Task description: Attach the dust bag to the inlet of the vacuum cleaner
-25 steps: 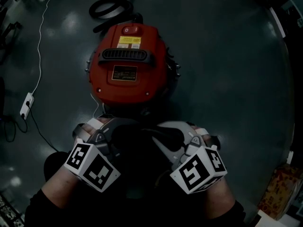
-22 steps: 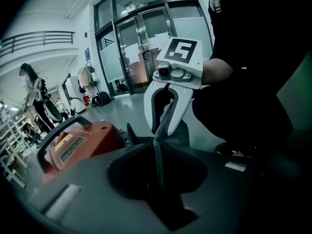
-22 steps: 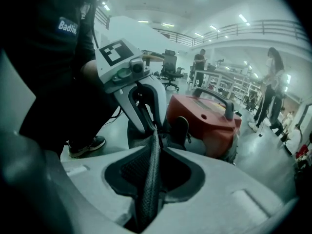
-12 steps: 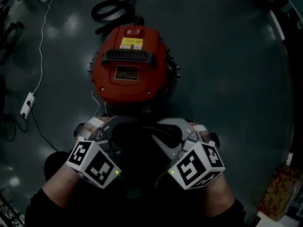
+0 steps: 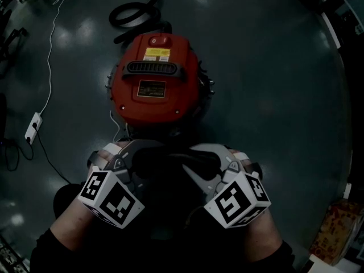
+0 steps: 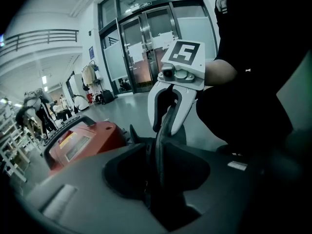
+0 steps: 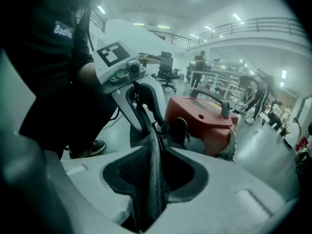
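1. Both grippers have just been opening their jaws. The left gripper [image 5: 129, 152] and the right gripper [image 5: 213, 153] have stayed in the same spot.
2. The left gripper's jaws now stand apart. The thin dark edge of the dust bag [image 5: 170, 164] runs up between them, and they do not squeeze it.
3. The right gripper's jaws stand apart too. A dark, net-like edge of the bag lies between them, let go.
4. The two grippers face each other, with the dust bag in the middle.
5. The bag is just on the near side of the red vacuum cleaner [image 5: 154, 78]. It is too dark to tell if they touch.
6. The vacuum cleaner sits on the grey floor [image 5: 273, 95], and a black hose [image 5: 133, 10] curls behind it.
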`<control>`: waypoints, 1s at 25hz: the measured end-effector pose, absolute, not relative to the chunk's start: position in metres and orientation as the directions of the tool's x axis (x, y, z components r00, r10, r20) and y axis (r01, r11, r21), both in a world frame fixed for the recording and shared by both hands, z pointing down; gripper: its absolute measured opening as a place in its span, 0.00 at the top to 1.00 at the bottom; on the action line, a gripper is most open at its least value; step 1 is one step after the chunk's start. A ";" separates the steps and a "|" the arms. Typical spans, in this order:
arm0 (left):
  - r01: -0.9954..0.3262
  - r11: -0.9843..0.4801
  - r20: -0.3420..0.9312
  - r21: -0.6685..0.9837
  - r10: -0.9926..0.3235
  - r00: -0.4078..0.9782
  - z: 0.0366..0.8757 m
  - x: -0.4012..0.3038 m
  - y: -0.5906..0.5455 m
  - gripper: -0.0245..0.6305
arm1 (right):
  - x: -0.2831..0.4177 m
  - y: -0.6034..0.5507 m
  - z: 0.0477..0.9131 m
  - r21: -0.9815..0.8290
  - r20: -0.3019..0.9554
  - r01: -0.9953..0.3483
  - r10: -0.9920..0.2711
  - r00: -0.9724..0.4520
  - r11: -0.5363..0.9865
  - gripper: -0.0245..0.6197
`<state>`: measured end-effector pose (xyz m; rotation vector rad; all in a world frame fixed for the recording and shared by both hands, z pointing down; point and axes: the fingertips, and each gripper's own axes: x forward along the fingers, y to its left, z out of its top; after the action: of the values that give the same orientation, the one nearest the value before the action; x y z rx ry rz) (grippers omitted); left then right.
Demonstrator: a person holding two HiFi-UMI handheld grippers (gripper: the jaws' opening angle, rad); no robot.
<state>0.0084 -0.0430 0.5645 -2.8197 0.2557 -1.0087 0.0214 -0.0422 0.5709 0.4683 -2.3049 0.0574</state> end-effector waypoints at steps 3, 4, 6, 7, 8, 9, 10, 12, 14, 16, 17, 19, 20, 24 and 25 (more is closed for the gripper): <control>-0.122 -0.977 0.595 -0.176 -0.204 0.777 0.556 0.007 -0.043 0.77 | 0.022 -0.040 0.564 0.100 0.706 -0.358 -0.320 -0.632 0.928 0.79; -0.124 -0.977 0.591 -0.172 -0.203 0.781 0.554 0.006 -0.043 0.77 | 0.023 -0.039 0.563 0.100 0.708 -0.360 -0.321 -0.629 0.927 0.79; -0.127 -0.979 0.583 -0.162 -0.199 0.788 0.551 0.005 -0.042 0.78 | 0.026 -0.036 0.560 0.099 0.713 -0.366 -0.323 -0.622 0.925 0.79; -0.130 -0.979 0.580 -0.155 -0.197 0.790 0.549 0.005 -0.042 0.78 | 0.027 -0.035 0.556 0.093 0.714 -0.371 -0.322 -0.622 0.924 0.79; -0.134 -0.980 0.578 -0.146 -0.194 0.792 0.546 0.004 -0.042 0.78 | 0.028 -0.032 0.552 0.079 0.713 -0.378 -0.318 -0.625 0.922 0.79; -0.139 -0.982 0.578 -0.132 -0.190 0.794 0.543 0.003 -0.041 0.78 | 0.029 -0.029 0.547 0.061 0.712 -0.387 -0.312 -0.629 0.920 0.79; -0.144 -0.983 0.579 -0.114 -0.183 0.795 0.538 0.001 -0.039 0.78 | 0.030 -0.026 0.541 0.041 0.713 -0.396 -0.305 -0.632 0.917 0.79; -0.154 -0.985 0.580 -0.081 -0.172 0.796 0.526 -0.001 -0.034 0.79 | 0.031 -0.019 0.529 0.014 0.721 -0.412 -0.295 -0.628 0.911 0.79; -0.161 -0.985 0.580 -0.068 -0.171 0.796 0.509 -0.002 -0.033 0.79 | 0.032 -0.017 0.515 0.001 0.725 -0.426 -0.294 -0.623 0.905 0.79; -0.166 -0.984 0.584 -0.058 -0.168 0.794 0.489 -0.002 -0.031 0.80 | 0.032 -0.014 0.498 -0.014 0.731 -0.434 -0.287 -0.619 0.901 0.79; -0.169 -0.984 0.589 -0.049 -0.165 0.791 0.477 -0.002 -0.027 0.80 | 0.031 -0.010 0.489 -0.026 0.736 -0.431 -0.275 -0.619 0.902 0.79; -0.167 -0.986 0.604 -0.029 -0.150 0.782 0.451 -0.002 -0.015 0.81 | 0.027 0.005 0.464 -0.058 0.746 -0.414 -0.236 -0.623 0.908 0.79; -0.158 -0.987 0.615 -0.024 -0.139 0.777 0.436 -0.002 -0.007 0.81 | 0.026 0.012 0.448 -0.071 0.748 -0.408 -0.222 -0.625 0.910 0.79; -0.137 -0.991 0.637 -0.003 -0.107 0.763 0.366 0.000 0.019 0.83 | 0.021 0.035 0.371 -0.103 0.732 -0.411 -0.211 -0.648 0.906 0.79; -0.142 -0.990 0.636 0.007 -0.105 0.764 0.346 0.001 0.025 0.83 | 0.021 0.040 0.350 -0.108 0.725 -0.417 -0.215 -0.654 0.903 0.79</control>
<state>0.0005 0.0250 0.3464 -3.0021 0.2099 -1.0777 0.0209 0.0397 0.3501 0.4492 -2.3007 0.3413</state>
